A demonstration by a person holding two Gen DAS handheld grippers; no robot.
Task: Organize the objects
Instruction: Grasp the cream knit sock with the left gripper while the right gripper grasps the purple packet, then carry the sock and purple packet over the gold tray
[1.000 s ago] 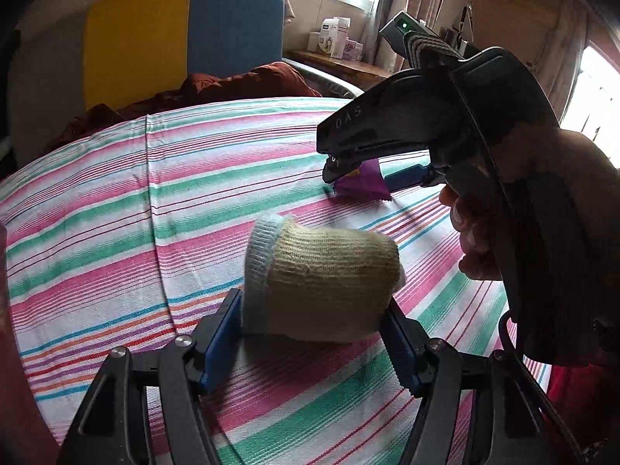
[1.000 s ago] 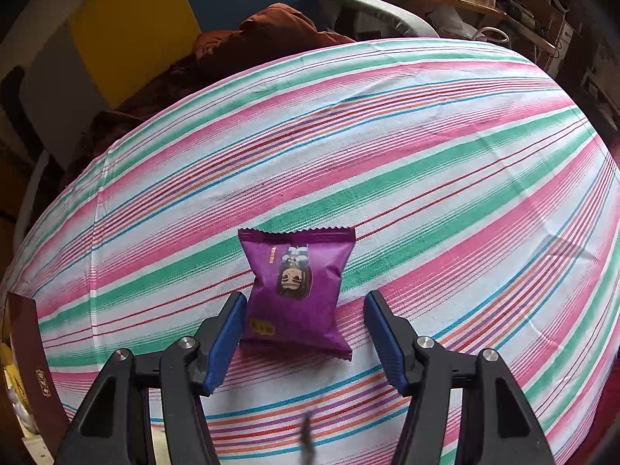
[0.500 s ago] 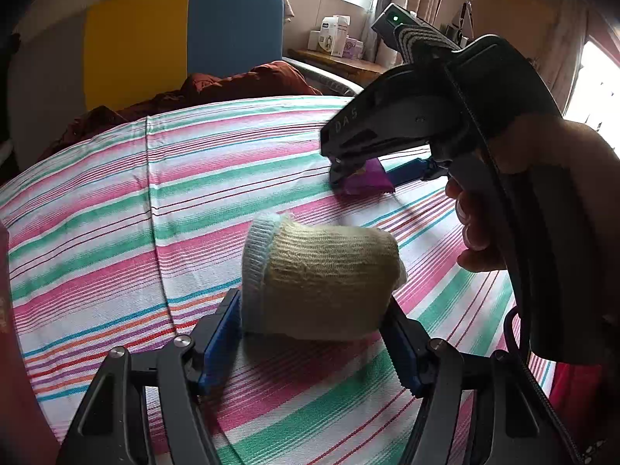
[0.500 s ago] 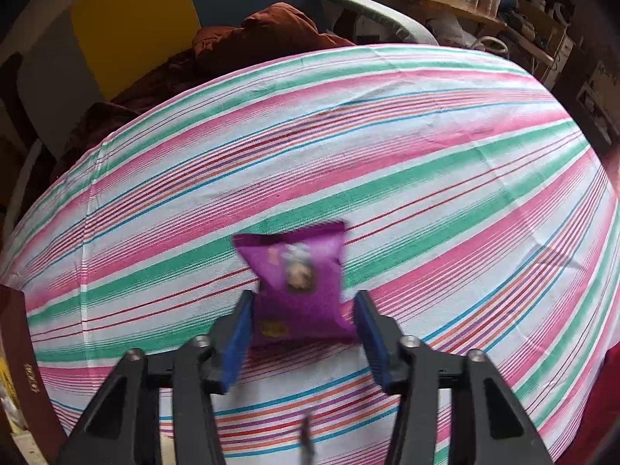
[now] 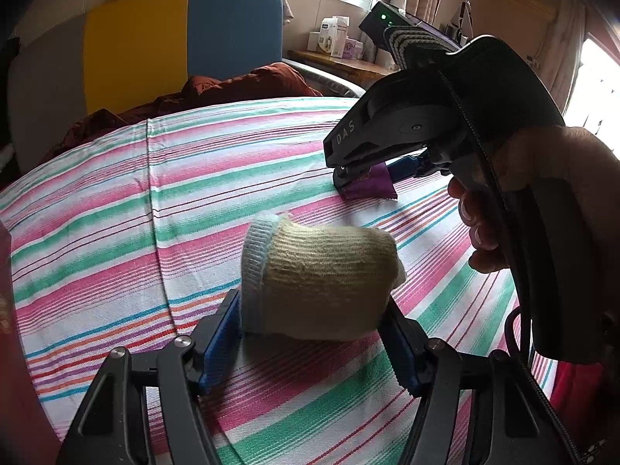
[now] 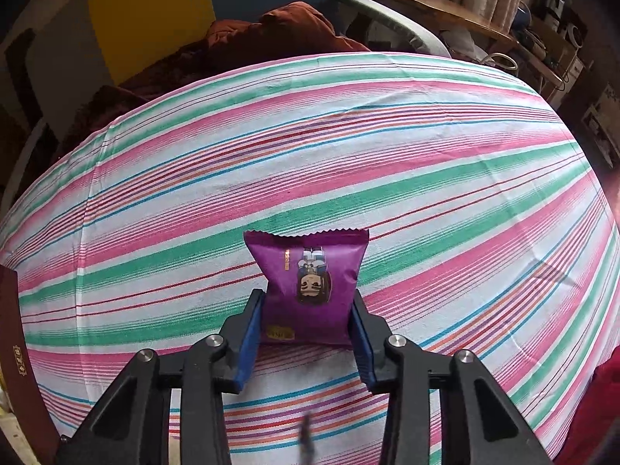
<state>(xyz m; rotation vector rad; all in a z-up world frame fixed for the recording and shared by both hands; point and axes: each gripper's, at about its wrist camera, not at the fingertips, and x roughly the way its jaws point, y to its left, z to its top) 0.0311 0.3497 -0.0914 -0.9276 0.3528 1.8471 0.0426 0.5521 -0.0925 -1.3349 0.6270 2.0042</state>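
Purple snack packet (image 6: 310,290) pinched by right hand-held gripper (image 6: 306,321), just closing; left hand-held gripper (image 5: 314,333) clamps rolled sock (image 5: 321,283).

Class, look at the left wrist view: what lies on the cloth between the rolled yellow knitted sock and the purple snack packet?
Nothing: only bare striped tablecloth separates the rolled yellow knitted sock from the purple snack packet, as the left wrist view shows.

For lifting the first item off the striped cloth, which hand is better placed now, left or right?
Probably the right. The right claw has just been closing and its pads press both sides of the small purple snack packet. The left claw only brackets the rolled cream knitted sock; its grip looks looser.
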